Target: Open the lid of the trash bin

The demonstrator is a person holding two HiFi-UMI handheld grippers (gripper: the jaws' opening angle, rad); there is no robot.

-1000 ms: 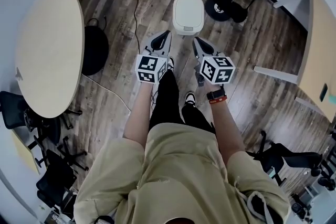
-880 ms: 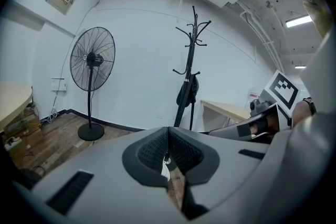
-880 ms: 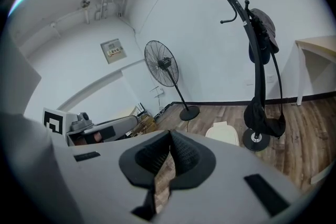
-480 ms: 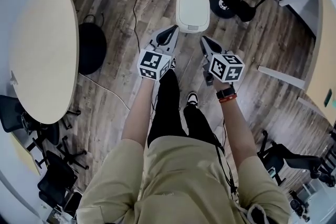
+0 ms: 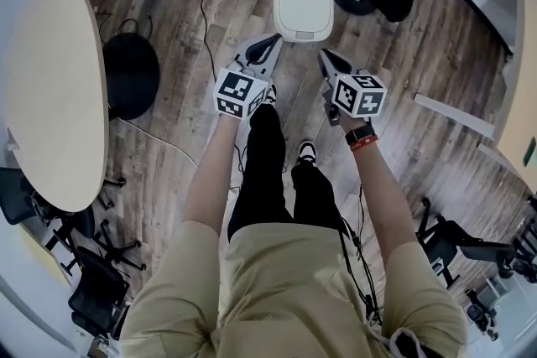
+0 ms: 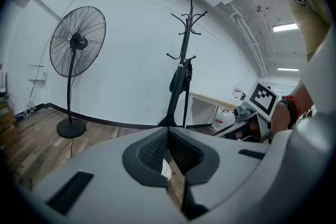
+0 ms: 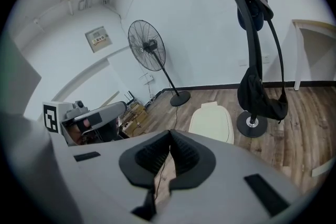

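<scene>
Left gripper (image 5: 271, 40): jaws were together, empty.
Right gripper (image 5: 324, 56): jaws were together, empty.
Trash bin (image 5: 303, 6): lid was closed.

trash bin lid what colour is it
The trash bin lid is off-white, clearest in the head view.

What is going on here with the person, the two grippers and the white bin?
A person stands holding a gripper in each hand. The left gripper and right gripper point toward the white trash bin just ahead, neither touching it. Both have their fingers closed on nothing. The lid is down; opening has not begun.
</scene>
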